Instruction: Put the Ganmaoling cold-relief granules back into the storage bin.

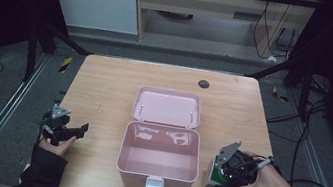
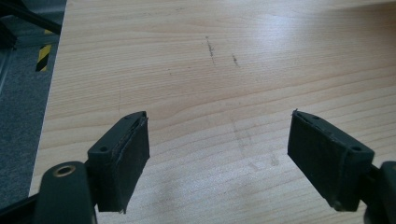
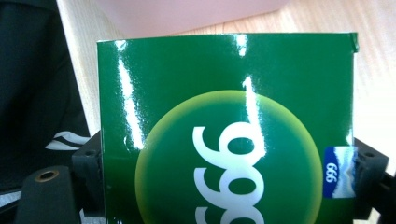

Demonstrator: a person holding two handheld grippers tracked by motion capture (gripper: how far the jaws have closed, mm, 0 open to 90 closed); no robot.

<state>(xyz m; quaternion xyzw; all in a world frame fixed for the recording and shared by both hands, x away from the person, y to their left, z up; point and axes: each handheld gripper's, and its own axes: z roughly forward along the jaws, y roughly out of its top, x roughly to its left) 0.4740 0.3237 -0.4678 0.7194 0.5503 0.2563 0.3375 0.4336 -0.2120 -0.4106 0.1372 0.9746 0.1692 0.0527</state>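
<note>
A pink storage box stands open at the middle of the wooden table, its lid laid back flat behind it and its inside bare. My right gripper sits just right of the box at the table's front, shut on a glossy green carton. The right gripper view is close on that green carton, printed with white digits in a yellow-green circle, with the jaws pressed on its two sides. My left gripper rests left of the box; its jaws stand wide apart over bare wood.
A small dark round disc lies near the table's far edge. The table's left edge drops to grey floor with a yellow-black strip. Metal rails run along both sides of the table. A pink box wall shows behind the carton.
</note>
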